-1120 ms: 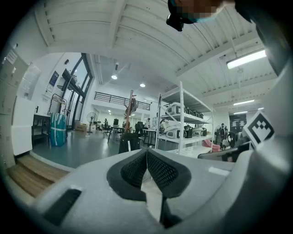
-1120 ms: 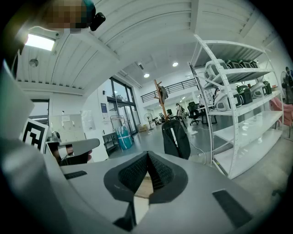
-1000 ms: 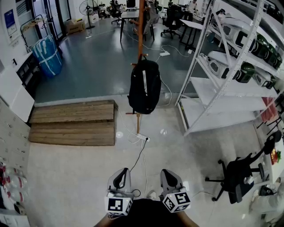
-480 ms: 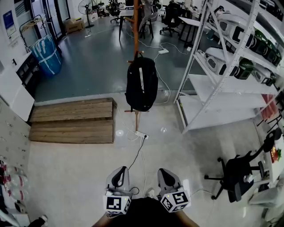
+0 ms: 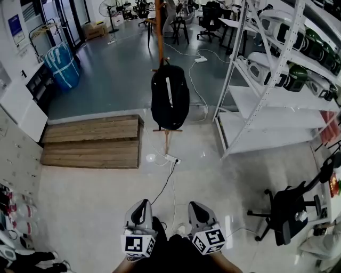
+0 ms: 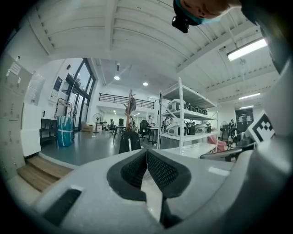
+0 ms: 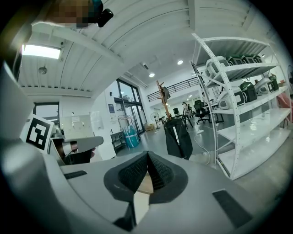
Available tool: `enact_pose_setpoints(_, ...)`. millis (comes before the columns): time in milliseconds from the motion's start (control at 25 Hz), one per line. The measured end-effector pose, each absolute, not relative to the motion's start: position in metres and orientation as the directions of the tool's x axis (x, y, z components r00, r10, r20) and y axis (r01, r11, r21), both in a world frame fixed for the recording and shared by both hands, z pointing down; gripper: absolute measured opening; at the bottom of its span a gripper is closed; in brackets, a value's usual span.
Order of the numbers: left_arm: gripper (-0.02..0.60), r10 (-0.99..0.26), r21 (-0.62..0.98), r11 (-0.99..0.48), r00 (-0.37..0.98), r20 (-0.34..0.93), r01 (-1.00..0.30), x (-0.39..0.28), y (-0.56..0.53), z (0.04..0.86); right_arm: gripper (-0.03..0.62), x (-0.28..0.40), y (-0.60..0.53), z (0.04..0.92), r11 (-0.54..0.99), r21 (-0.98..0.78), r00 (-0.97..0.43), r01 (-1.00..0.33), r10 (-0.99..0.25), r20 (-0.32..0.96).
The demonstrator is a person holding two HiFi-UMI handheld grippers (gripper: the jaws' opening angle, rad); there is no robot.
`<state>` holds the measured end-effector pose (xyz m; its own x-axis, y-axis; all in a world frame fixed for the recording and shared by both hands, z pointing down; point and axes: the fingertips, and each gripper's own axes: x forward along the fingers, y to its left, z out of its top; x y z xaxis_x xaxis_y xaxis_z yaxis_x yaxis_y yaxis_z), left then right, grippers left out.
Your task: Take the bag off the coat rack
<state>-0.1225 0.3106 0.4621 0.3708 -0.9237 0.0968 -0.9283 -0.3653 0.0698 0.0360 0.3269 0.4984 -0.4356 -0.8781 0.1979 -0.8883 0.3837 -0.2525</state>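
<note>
Bag [image 5: 170,96] slightly higher in head view, coat rack [image 5: 159,37] top cropped

White shelving [image 5: 266,101] and wooden steps [image 5: 93,141] flank the glossy floor [image 5: 96,202].

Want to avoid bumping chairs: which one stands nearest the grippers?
The black office chair on the right, beside the white shelf rack; the other chairs stand far off at the back.
</note>
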Motion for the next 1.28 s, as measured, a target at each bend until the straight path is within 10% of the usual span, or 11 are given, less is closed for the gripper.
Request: enact_pose_setpoints(1280, 0.018, -0.859, 0.104, -0.479, 0.49, 0.148, -0.872, -0.153, 0.019, 0.477, 0.012, -0.023, 0.048, 0.505, 0.316, -0.248, -0.376, -0.916, -0.892, 0.25)
